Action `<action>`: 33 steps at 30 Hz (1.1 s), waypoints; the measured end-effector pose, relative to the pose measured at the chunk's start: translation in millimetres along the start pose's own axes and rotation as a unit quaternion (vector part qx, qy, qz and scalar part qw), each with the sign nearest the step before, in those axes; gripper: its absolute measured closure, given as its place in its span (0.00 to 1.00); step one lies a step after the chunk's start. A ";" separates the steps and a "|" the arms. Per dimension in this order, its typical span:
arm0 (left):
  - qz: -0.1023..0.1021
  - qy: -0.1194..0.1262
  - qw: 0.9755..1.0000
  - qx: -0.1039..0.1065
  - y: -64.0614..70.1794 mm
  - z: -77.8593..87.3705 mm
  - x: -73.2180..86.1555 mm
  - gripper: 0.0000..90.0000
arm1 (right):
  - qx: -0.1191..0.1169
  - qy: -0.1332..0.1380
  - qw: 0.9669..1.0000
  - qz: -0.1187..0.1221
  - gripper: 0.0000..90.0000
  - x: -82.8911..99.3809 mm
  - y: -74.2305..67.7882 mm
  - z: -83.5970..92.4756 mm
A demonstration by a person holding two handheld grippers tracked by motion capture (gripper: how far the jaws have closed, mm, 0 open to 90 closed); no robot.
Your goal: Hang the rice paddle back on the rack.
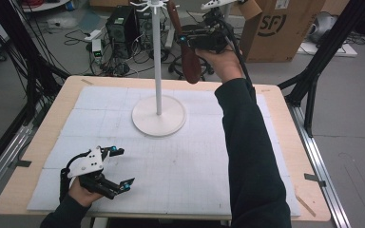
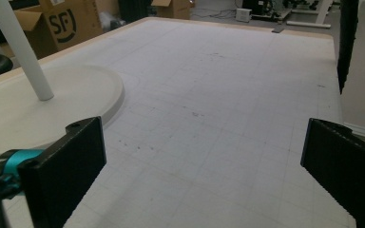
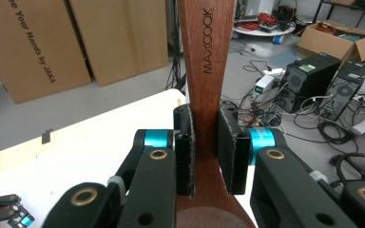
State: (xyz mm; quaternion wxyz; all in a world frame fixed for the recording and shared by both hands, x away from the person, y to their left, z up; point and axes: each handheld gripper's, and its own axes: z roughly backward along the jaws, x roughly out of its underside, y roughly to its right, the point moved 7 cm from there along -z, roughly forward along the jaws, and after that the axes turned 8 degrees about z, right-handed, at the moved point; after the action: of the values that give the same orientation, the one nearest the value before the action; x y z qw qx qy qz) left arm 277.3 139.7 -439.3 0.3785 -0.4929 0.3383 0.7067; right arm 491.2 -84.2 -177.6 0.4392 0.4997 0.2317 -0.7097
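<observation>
Workshop floor behind table cluttered: brown cardboard boxes (image 1: 285, 28), black computer towers (image 1: 122, 26), tangled cables. Wooden table (image 1: 43, 133) covered by white gridded mat (image 1: 195, 161). White round-based stand with tall pole (image 1: 158, 114) at mat's far centre, hooks at top. Right gripper (image 1: 190, 42) raised high beyond table's far edge, just right of pole, clenched on dark brown wooden spatula (image 1: 188, 59); handle upward near hooks, blade hanging down. Left gripper (image 1: 119, 166) low at near-left mat corner, jaws spread wide, nothing between. Pole stands between spatula and left side.
</observation>
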 end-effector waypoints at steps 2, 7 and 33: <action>0.001 0.000 1.000 0.001 0.3 0.1 -0.1 0.02 | 0.000 -0.001 1.000 -0.002 0.88 0.5 0.2 -1.1; 0.001 0.001 1.000 0.000 0.1 0.4 0.0 0.02 | -0.004 -0.002 1.000 -0.005 0.88 3.4 0.8 -5.6; 0.001 0.003 1.000 0.001 0.8 2.1 -0.7 0.02 | -0.006 0.008 1.000 -0.017 0.69 8.4 3.3 -0.9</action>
State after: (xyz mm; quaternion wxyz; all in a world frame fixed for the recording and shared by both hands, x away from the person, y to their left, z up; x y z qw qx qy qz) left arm 275.9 140.9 -438.0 0.3771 -0.4940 0.3403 0.7057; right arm 493.5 -88.5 -185.2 0.4278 0.4990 0.2483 -0.7115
